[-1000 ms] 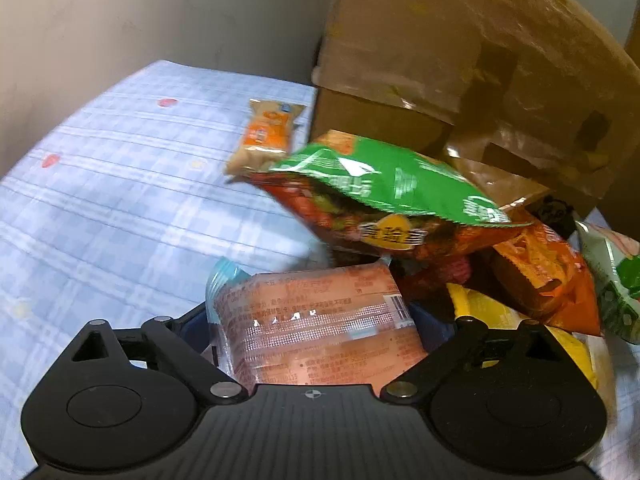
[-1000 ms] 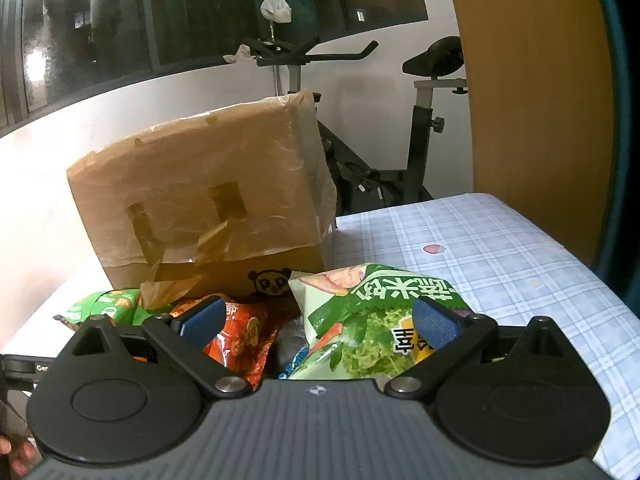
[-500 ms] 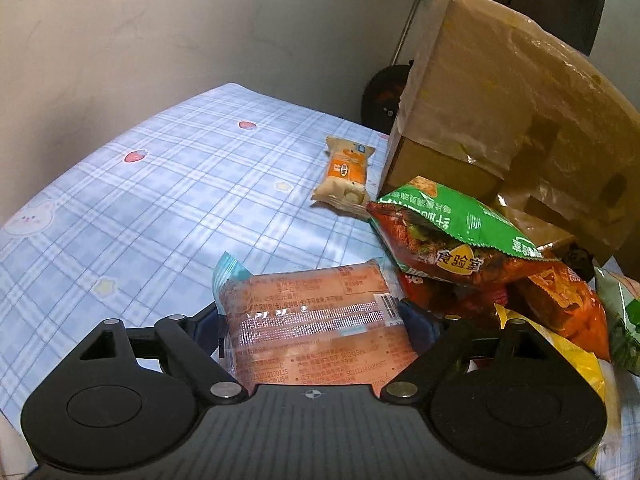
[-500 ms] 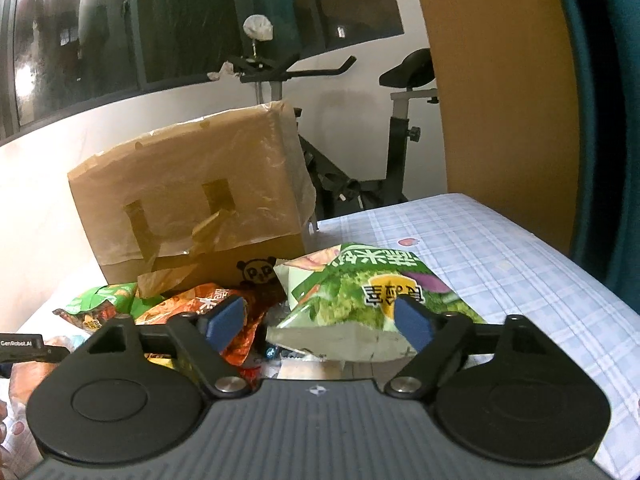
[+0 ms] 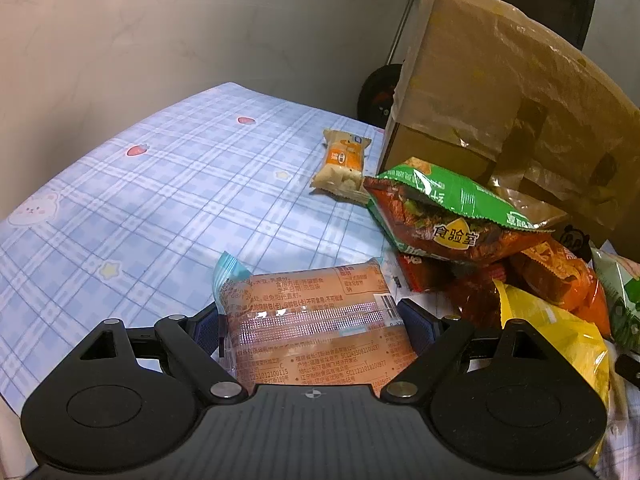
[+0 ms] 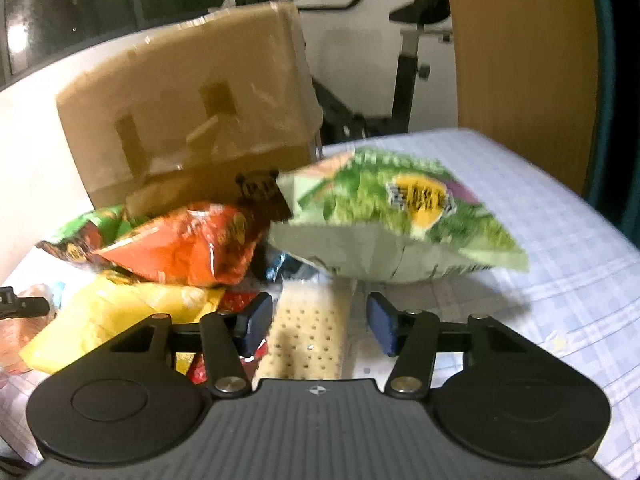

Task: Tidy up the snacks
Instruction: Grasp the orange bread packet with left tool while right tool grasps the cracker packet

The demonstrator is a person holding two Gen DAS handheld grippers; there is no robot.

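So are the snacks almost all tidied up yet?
Not nearly. One small orange pack lies apart on the checked cloth. The left gripper holds a flat orange packet; the right gripper is closing round a cracker pack. The green bag, orange bag and yellow bag are piled by the cardboard box.

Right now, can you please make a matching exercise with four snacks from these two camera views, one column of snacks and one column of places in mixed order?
Snacks:
1. orange flat packet
2. cracker pack
3. small orange snack bar
4. light green chip bag

Places:
A. alone on the tablecloth, left of the cardboard box
B. between the closing right tongs
C. held in the left tongs
D. beyond the right tongs, right of the pile

Pairs: 1-C, 2-B, 3-A, 4-D
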